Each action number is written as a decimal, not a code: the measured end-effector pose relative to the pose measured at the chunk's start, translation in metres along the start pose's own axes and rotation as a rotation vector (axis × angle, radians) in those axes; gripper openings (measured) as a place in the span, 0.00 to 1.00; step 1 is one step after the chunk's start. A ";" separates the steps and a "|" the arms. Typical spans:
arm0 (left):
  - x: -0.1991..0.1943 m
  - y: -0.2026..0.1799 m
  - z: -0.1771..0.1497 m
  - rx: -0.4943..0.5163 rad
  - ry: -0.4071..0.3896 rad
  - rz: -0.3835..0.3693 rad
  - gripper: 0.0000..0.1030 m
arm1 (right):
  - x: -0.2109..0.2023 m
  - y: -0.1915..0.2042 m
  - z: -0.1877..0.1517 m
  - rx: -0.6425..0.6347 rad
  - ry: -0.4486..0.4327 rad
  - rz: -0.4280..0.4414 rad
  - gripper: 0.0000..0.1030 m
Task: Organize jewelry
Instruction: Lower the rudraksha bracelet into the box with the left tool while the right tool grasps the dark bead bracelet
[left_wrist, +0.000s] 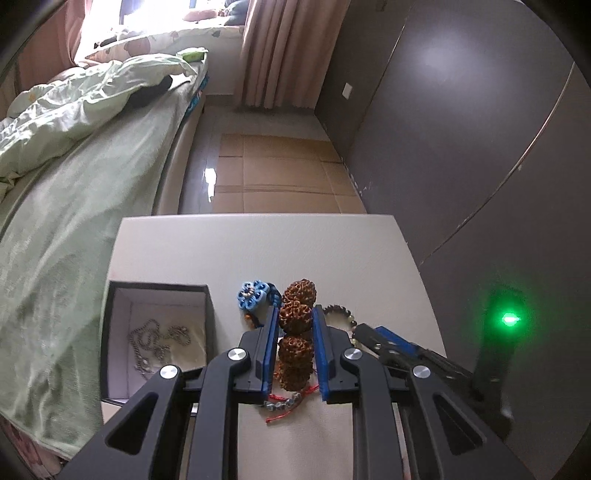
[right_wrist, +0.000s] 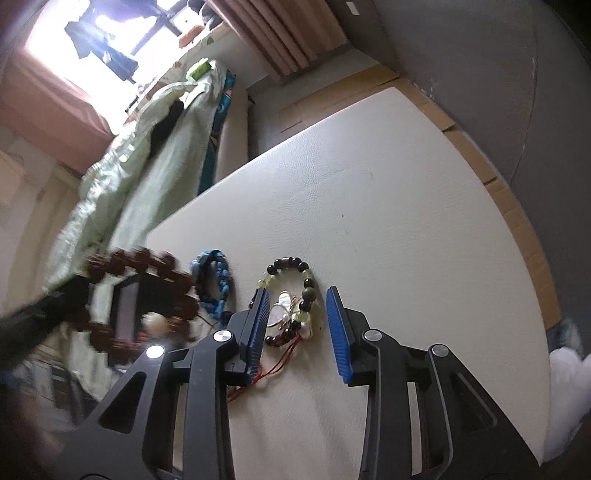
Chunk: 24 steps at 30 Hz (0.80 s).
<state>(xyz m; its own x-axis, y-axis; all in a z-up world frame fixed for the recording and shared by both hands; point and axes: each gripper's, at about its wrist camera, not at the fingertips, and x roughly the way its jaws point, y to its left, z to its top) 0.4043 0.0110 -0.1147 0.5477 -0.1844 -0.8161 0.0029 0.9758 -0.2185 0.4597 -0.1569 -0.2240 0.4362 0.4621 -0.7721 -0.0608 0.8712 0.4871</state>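
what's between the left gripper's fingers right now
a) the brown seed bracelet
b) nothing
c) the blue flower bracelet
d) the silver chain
a: the left gripper is shut on the brown seed bracelet, its knobbly beads squeezed between the blue pads, while the silver chain lies in the box and the blue flower bracelet sits on the table.

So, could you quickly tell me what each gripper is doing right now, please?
Left gripper: shut on the brown seed bracelet.
Right gripper: open, around the dark bead bracelet, holding nothing.
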 end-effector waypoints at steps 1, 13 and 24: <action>-0.002 0.001 0.001 -0.002 -0.001 -0.005 0.15 | 0.004 0.004 0.001 -0.013 0.006 -0.015 0.28; -0.039 0.014 0.010 0.001 -0.058 0.002 0.16 | 0.006 0.010 0.000 -0.013 -0.035 0.015 0.08; -0.059 0.059 0.010 -0.042 -0.089 0.075 0.16 | -0.018 0.026 0.003 0.032 -0.136 0.151 0.08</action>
<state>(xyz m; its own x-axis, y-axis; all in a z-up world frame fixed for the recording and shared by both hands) 0.3807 0.0807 -0.0742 0.6174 -0.0982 -0.7805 -0.0751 0.9803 -0.1827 0.4529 -0.1434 -0.1964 0.5419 0.5585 -0.6280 -0.1074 0.7872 0.6073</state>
